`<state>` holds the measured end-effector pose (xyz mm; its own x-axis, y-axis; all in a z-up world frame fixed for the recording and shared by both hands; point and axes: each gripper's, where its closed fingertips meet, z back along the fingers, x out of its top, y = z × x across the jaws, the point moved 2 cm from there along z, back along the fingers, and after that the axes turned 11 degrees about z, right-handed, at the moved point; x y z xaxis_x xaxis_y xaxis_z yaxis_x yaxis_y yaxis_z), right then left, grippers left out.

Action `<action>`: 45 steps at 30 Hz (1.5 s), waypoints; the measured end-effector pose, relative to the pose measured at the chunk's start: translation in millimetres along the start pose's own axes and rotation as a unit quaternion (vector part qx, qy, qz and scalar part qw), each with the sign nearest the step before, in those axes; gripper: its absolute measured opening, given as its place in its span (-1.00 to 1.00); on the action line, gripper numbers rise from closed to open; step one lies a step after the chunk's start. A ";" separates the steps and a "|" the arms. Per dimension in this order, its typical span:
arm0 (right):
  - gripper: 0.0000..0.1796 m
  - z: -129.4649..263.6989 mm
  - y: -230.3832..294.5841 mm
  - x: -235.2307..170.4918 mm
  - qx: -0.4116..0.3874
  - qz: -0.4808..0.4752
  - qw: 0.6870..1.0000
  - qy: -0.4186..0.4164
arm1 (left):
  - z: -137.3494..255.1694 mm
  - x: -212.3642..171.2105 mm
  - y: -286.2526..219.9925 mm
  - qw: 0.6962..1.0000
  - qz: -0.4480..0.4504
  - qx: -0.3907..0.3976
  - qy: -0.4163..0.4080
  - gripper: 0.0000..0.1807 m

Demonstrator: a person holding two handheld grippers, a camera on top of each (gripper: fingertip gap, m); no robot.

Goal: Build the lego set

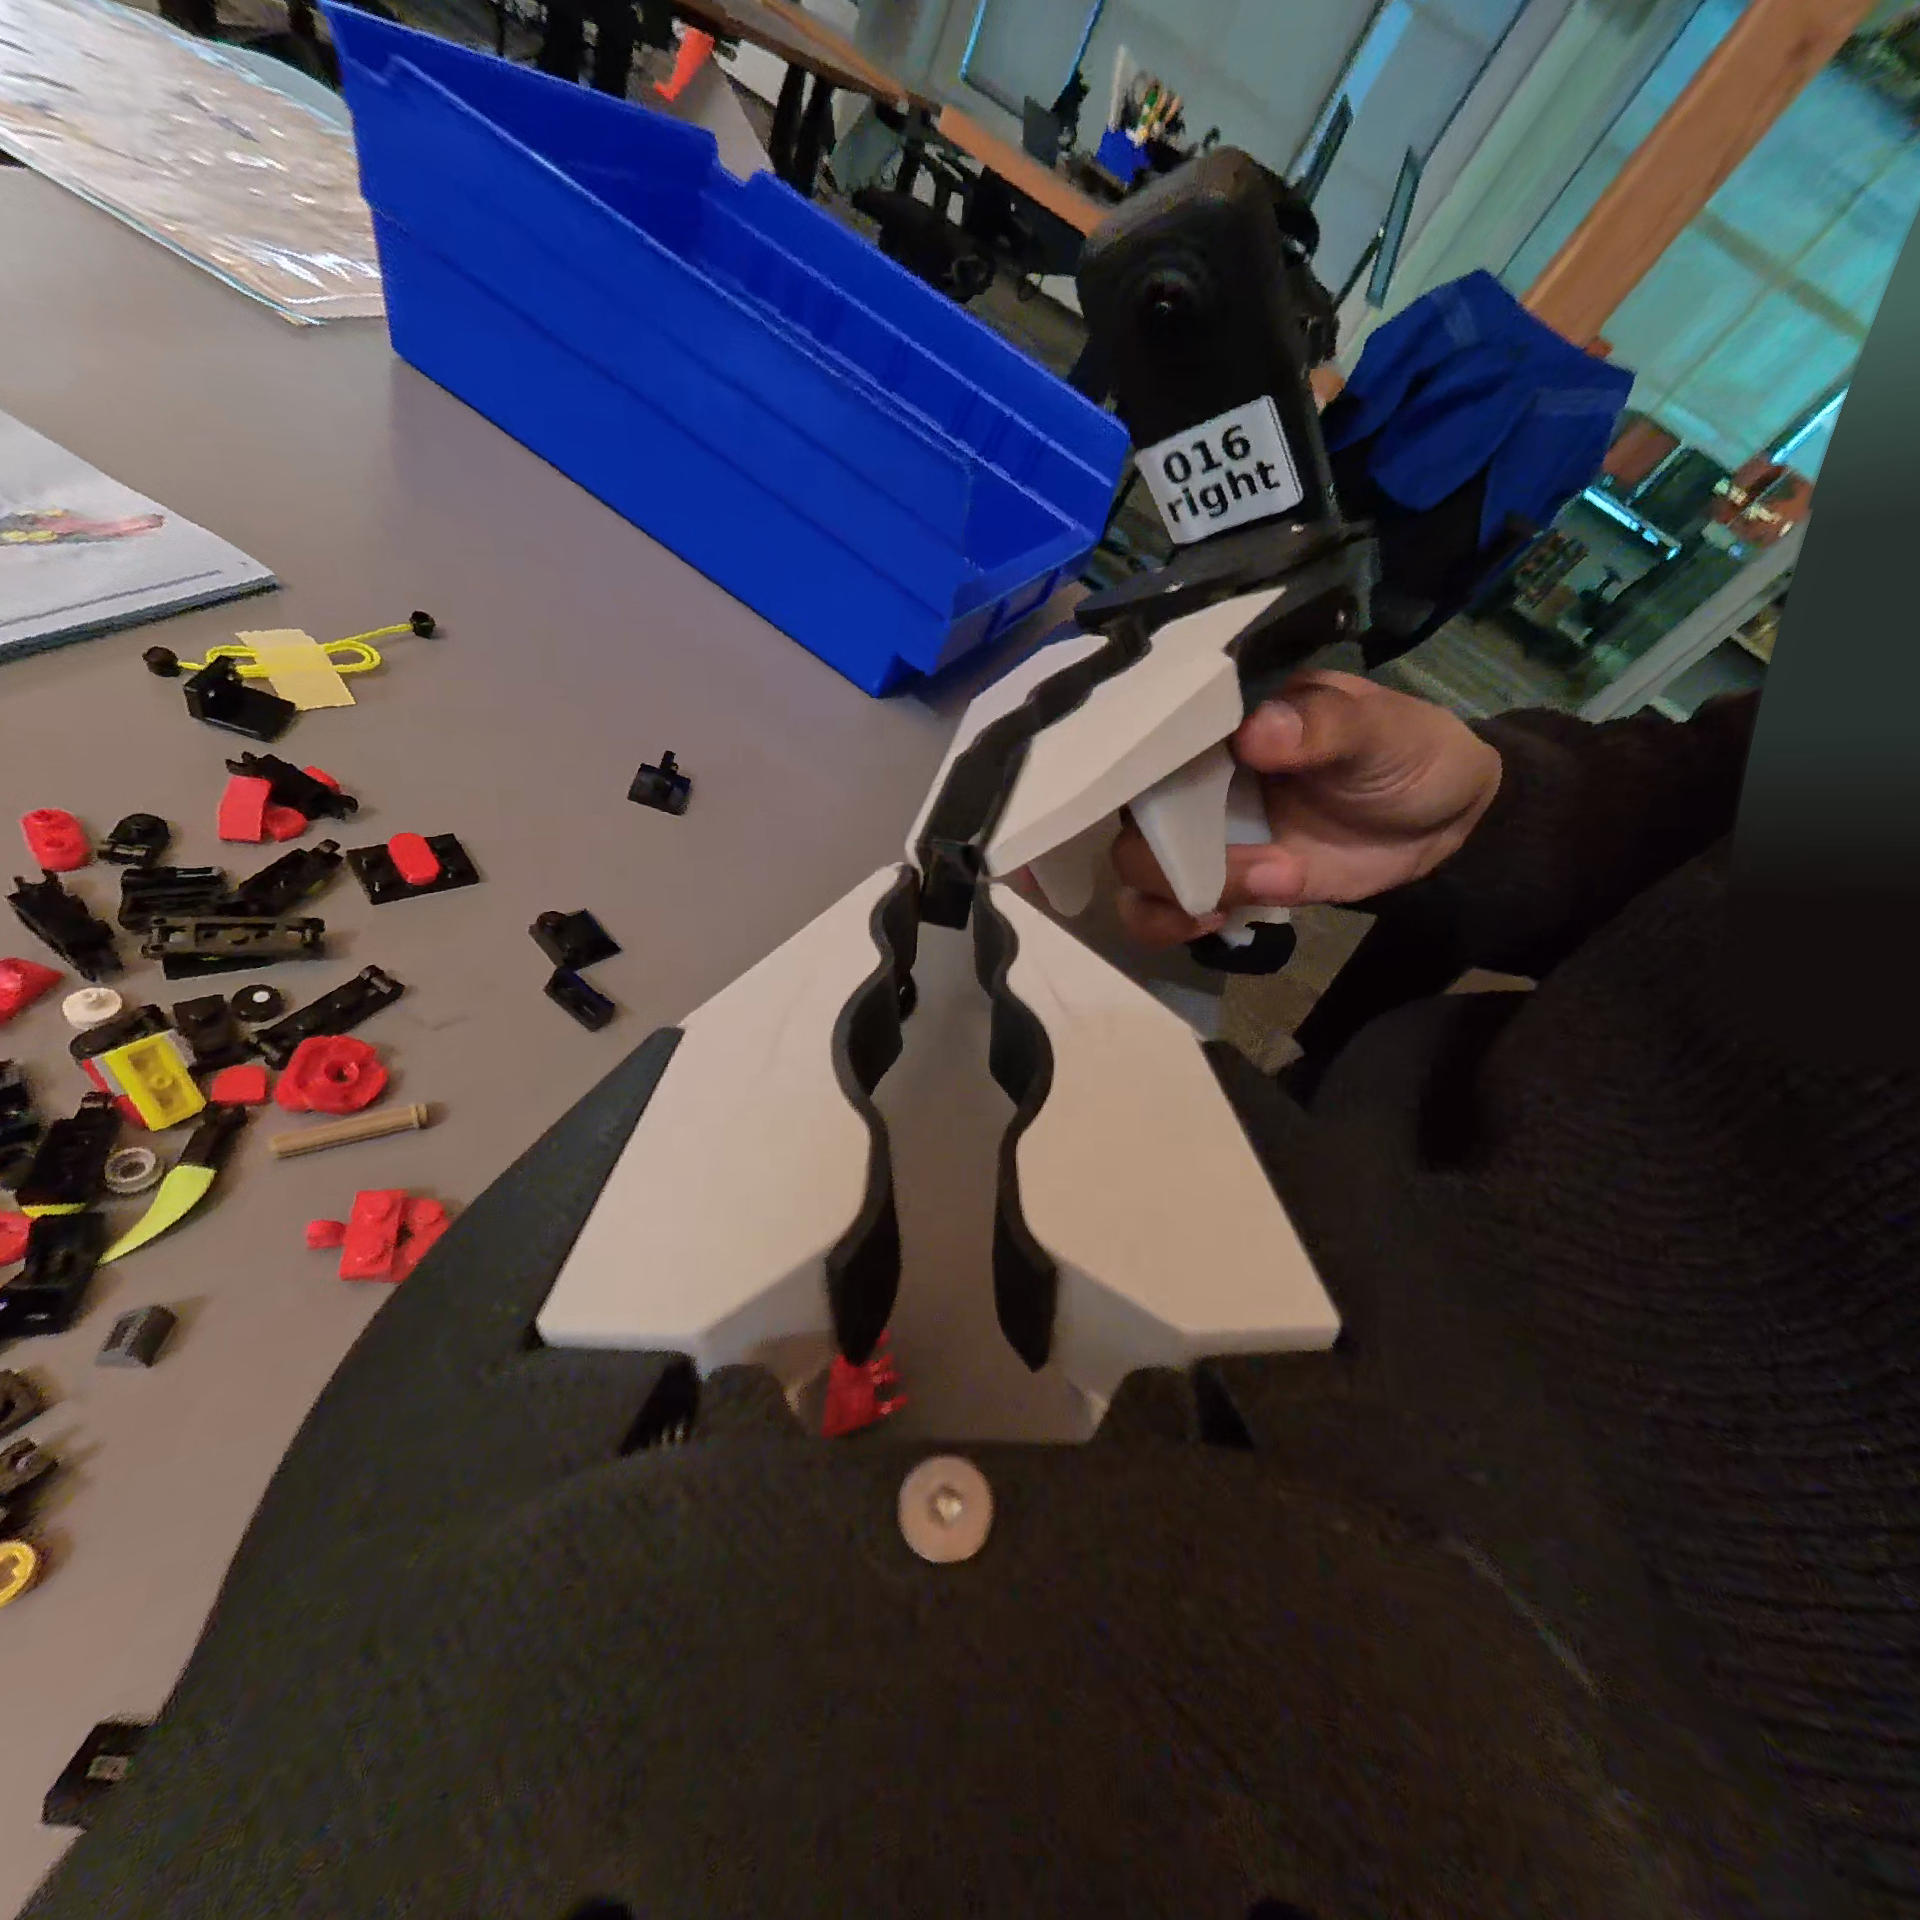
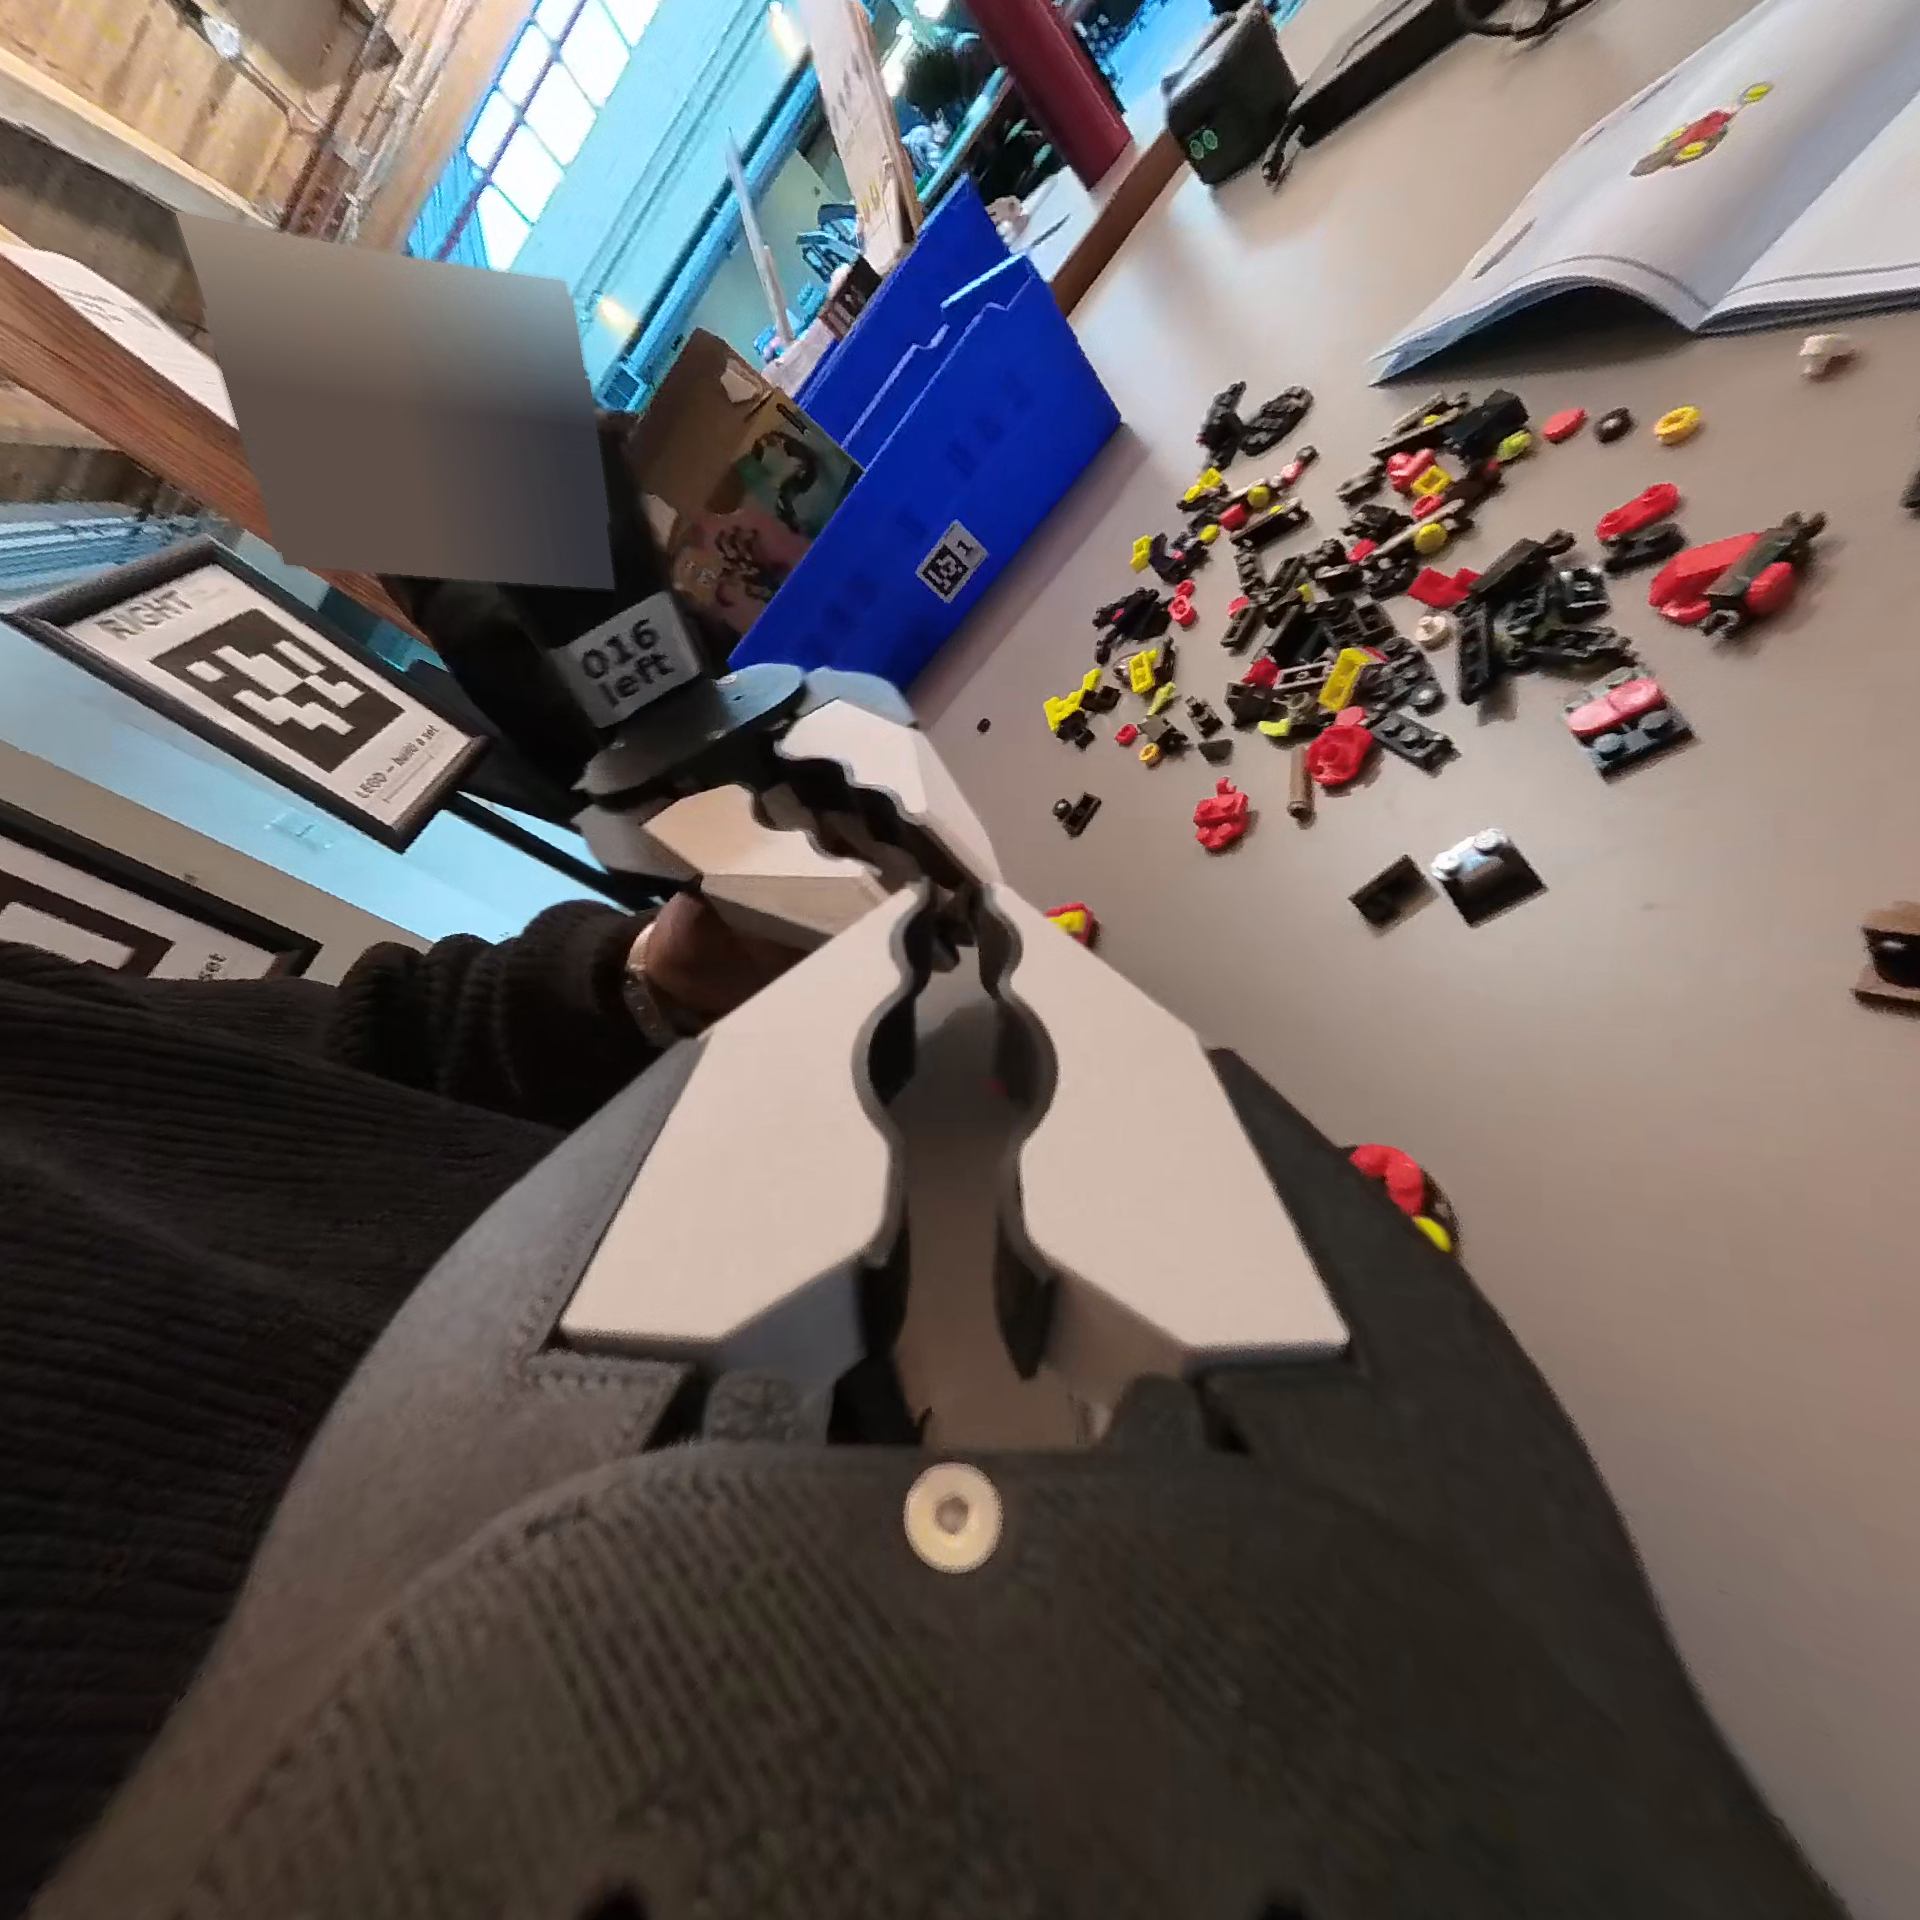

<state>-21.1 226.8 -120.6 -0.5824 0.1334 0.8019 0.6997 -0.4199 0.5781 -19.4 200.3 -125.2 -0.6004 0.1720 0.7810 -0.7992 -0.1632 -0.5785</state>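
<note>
My left gripper (image 1: 945, 883) and right gripper (image 2: 956, 920) meet tip to tip above the grey table (image 1: 540, 665). A small black lego piece (image 1: 948, 891) is pinched where the tips touch; it also shows in the right wrist view (image 2: 951, 935). Both grippers are shut on it. I cannot tell if it is one piece or two pressed together. In the left wrist view the right gripper (image 1: 935, 847) comes in from the upper right, held by a hand (image 1: 1351, 790). In the right wrist view the left gripper (image 2: 935, 883) comes in from the upper left.
Several loose black, red and yellow pieces (image 1: 208, 987) lie on the table left of the grippers, also in the right wrist view (image 2: 1403, 644). A blue bin (image 1: 675, 364) stands behind them. An open instruction booklet (image 2: 1662, 239) lies beyond. A red piece (image 1: 862, 1392) shows below my left fingers. The grippers are tip to tip, or close to it.
</note>
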 end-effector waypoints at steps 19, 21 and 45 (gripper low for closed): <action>-0.94 53.6 -36.0 -84.4 -0.062 0.062 0.923 0.376 | 4.3 -4.6 1.6 0.999 0.046 -0.022 0.012 -0.71; -0.92 53.1 -39.8 -82.6 -0.069 0.081 0.922 0.372 | 4.7 -4.8 1.4 0.999 0.041 -0.020 0.013 -0.71; -0.84 62.5 -33.6 -83.6 -0.172 0.178 0.910 0.333 | 0.5 -3.9 8.4 0.998 0.059 -0.011 0.013 -0.72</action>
<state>29.9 285.9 -197.7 -0.5455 -0.5919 0.5933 0.7892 -0.6011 0.1259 -23.8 197.7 -133.0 -0.6908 0.1773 0.7010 -0.7230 -0.1623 -0.6715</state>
